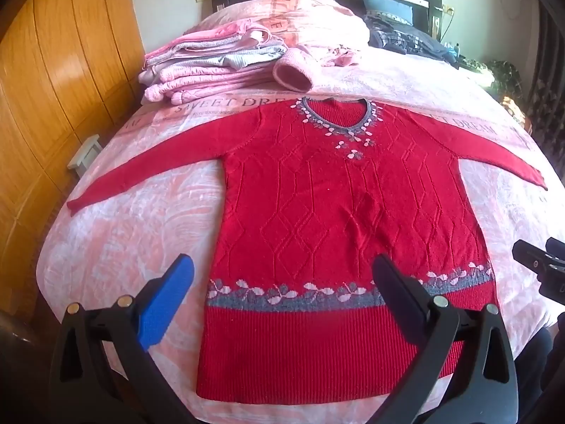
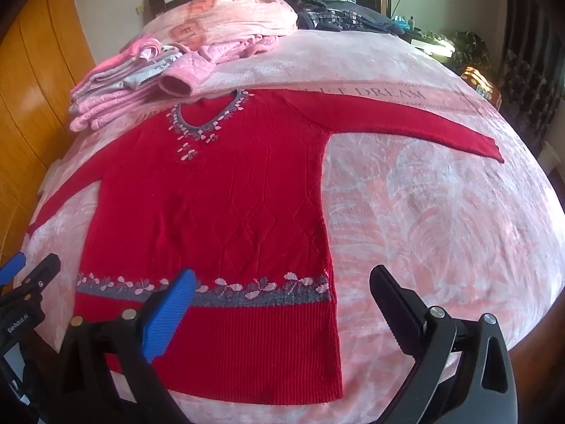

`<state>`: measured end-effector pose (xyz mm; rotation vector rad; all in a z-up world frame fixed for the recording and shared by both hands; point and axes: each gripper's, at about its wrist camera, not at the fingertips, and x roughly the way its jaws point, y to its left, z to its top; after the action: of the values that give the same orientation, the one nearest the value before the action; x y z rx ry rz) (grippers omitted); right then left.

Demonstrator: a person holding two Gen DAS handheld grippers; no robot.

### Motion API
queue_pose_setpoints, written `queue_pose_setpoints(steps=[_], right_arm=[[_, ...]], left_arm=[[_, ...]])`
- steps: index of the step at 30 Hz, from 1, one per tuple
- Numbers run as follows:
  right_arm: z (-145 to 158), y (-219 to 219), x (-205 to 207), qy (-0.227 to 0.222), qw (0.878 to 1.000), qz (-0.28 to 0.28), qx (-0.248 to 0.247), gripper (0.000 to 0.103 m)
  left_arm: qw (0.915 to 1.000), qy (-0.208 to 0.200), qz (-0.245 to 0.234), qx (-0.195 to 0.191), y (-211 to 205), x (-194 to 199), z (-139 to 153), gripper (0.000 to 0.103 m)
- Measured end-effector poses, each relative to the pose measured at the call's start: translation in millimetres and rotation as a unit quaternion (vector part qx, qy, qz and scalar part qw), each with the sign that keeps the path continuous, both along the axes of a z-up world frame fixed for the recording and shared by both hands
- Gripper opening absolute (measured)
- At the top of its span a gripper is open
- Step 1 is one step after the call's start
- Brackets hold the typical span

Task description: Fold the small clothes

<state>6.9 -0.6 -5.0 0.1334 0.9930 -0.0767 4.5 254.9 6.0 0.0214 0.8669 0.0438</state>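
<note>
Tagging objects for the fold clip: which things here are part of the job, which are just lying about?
Job:
red sweater, spread flat
left gripper, open
right gripper, open
pile of folded pink clothes

Lying about:
pink blanket
blue pillow
dark clothes
wooden wardrobe

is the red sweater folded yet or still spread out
Spread out. The red sweater lies flat on the bed, front up, both sleeves stretched sideways, hem unfolded.

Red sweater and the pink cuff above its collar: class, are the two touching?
Cannot tell. In both wrist views the pink cuff sits right by the red sweater collar, but neither shows contact or gap plainly.
</note>
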Motion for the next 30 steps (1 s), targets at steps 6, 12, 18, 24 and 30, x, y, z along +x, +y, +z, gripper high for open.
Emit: queue_pose_setpoints(steps=[6,12,18,24,30], right_arm=[[-3.6,-0.4,1.8,0.005,1.000,-0.001,0.001,0.099],[-4.7,-1.8,2.6,0.005,1.000,-0.001,0.003,0.099],[-5.1,-2.9,3.3,0.006,1.000,-0.001,0.004,0.099],[-7.8,-5.0,5.9,0.007,1.000,-0.002,0.007,0.099],[-9.2,-5.5,7.0,0.007,1.000,-0.002,0.009,0.099]], left_arm=[[1.0000,-0.002,-0.003,0.000,-1.1,-1.1,1.7,0.100],[1.0000,-0.005,-0.006,0.001,-4.4,-1.1,4.6,0.100],[1.0000,0.002,-0.003,0.001,-4.6,0.7,1.1,0.100],[1.0000,0.002,-0.001,0.004,-2.7,0.2,-1.1,0.100],[1.0000,0.001,0.000,0.008,-0.8,0.0,-0.8,0.100]])
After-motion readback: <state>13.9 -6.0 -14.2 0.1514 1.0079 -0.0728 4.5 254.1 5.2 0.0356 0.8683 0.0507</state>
